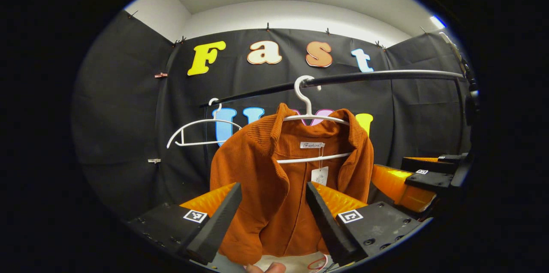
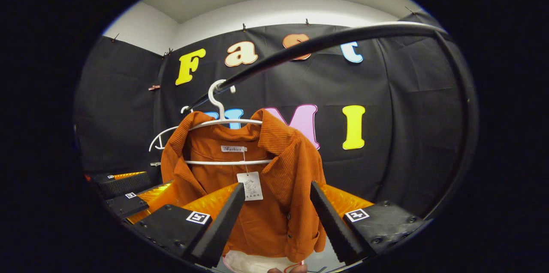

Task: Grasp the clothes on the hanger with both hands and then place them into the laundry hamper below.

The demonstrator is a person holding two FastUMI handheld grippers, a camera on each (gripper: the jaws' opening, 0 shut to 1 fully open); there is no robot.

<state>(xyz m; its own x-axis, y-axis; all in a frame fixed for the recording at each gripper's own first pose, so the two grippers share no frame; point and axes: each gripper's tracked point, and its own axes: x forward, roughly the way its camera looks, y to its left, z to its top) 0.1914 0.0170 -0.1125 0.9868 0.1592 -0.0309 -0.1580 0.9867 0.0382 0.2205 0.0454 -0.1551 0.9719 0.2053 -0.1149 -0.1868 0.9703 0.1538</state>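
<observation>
Rail (image 1: pixel 377 76): a dark bar is seen running across the upper middle of the left gripper view, and arching from centre left to upper right in the right gripper view (image 2: pixel 326 41).

Jacket (image 1: pixel 274 183): a rust-orange ribbed garment with a collar is hung on a white hanger; it is placed at the centre of the left gripper view and at centre left of the right gripper view (image 2: pixel 274 204). Its front is shown open, with a small label at the neck and a paper tag (image 2: pixel 251 186) hanging below it.

Hamper (image 1: pixel 296 262): a pale edge with a red line is glimpsed at the bottom centre under the jacket hem; the same is seen at the bottom of the right gripper view (image 2: pixel 253 261). Little of it can be made out.

Left gripper (image 1: pixel 274 213): its jaws are held wide apart at the bottom of its own view, with the lower part of the jacket seen between them; whether the fingers touch the cloth cannot be told. It is also seen at lower left of the right gripper view (image 2: pixel 128 200).

Right gripper (image 2: pixel 274 217): its jaws are likewise spread wide, framing the jacket's lower front, with nothing gripped. It is also seen at the right edge of the left gripper view (image 1: pixel 411 178).

Hanger (image 1: pixel 311 118): white, hooked over the rail, with the jacket carried on it.

Spare hanger (image 1: pixel 201 131): white, bare, hung on the rail at centre left.
</observation>
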